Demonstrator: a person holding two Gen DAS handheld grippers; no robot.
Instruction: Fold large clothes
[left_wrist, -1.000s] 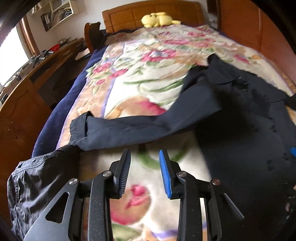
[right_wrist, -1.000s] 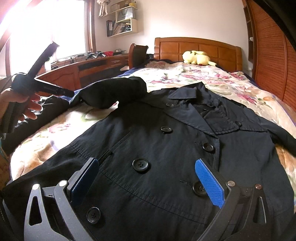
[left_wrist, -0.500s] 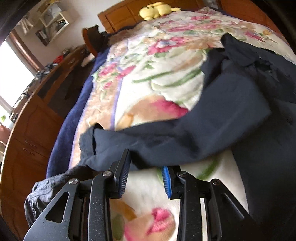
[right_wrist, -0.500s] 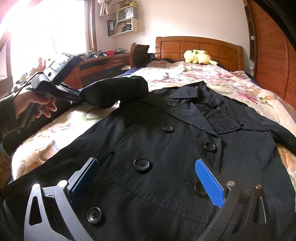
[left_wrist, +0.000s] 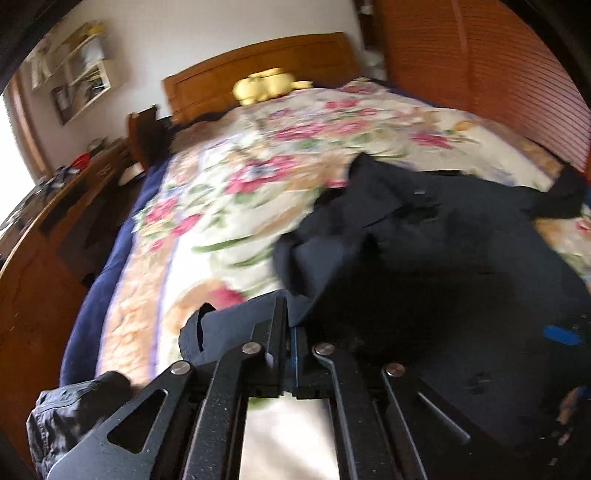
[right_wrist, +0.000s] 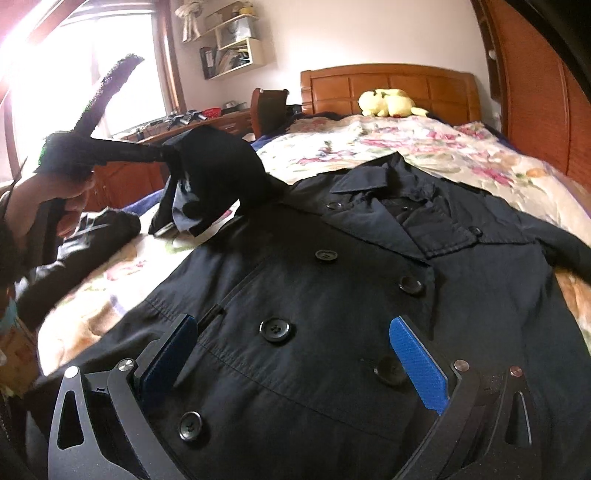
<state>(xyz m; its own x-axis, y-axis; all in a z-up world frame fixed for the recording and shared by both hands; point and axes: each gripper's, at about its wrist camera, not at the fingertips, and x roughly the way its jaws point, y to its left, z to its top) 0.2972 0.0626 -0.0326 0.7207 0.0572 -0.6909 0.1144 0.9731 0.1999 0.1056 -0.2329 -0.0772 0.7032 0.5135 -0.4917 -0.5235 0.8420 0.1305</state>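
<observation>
A dark navy double-breasted coat (right_wrist: 351, 288) lies face up on the floral bedspread (right_wrist: 424, 144), collar toward the headboard. My left gripper (left_wrist: 287, 325) is shut on the coat's left sleeve (left_wrist: 229, 328) near the cuff and holds it lifted above the bed; in the right wrist view the raised sleeve (right_wrist: 218, 173) hangs from that gripper (right_wrist: 159, 153). My right gripper (right_wrist: 295, 354) is open, its blue pads resting low over the coat's front among the buttons (right_wrist: 275, 329).
A second dark garment (left_wrist: 74, 413) is bunched at the bed's near left edge. A wooden dresser (left_wrist: 33, 258) runs along the left. A yellow plush toy (right_wrist: 388, 102) sits by the wooden headboard (right_wrist: 388, 85). A slatted wooden wardrobe (right_wrist: 539, 96) stands on the right.
My left gripper closed on the sleeve near the cuff and lifted it off the bed, up and toward the coat body. The right gripper stayed open over the coat front.
</observation>
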